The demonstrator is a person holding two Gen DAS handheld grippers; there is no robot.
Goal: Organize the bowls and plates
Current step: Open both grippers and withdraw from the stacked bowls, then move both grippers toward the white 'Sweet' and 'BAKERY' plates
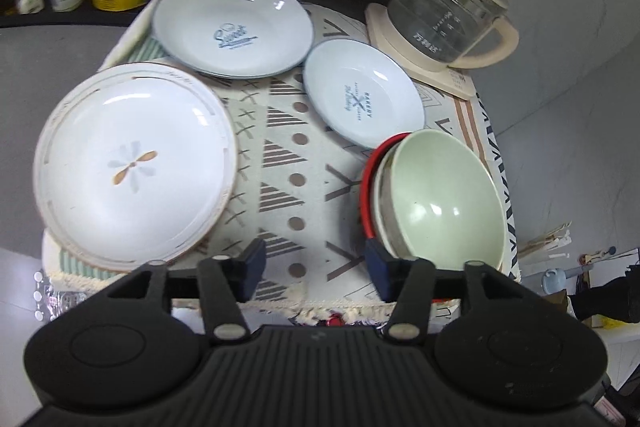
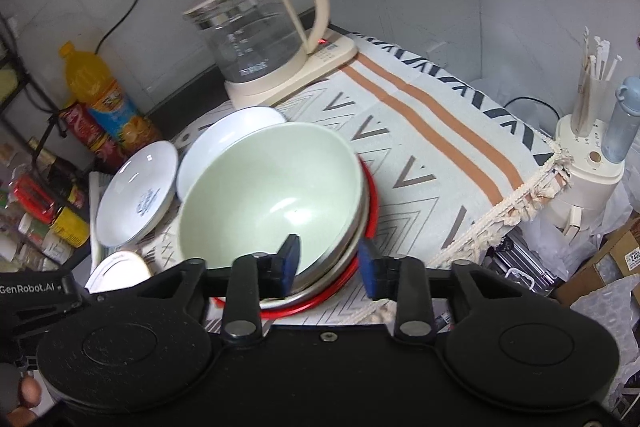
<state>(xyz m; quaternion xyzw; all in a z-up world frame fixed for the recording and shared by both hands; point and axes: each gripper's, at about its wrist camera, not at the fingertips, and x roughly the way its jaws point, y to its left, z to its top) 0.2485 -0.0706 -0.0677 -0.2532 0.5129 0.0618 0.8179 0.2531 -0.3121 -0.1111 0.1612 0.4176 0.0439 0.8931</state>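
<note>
A pale green bowl (image 1: 444,195) is sitting on top of a nested stack, with a whitish bowl (image 1: 385,203) under it and a red-rimmed bowl (image 1: 366,187) at the bottom, three in all, each rim peeking out past the one above. The stack is resting on the patterned cloth (image 1: 288,155) near its front right part. Three plates are lying on the same cloth: a large white plate with a flower motif (image 1: 134,163) at the left, a pale blue plate with script lettering (image 1: 232,25) at the back, and a smaller pale blue plate with bakery lettering (image 1: 362,99) just behind the bowls. One glass kettle (image 1: 448,19) is standing on its base in the far corner. The left gripper (image 1: 316,269) is hovering with its jaws apart over bare cloth, holding nothing. The right gripper (image 2: 328,263) is standing open too, its pads straddling the near edge of the stack without pressing on it.
</note>
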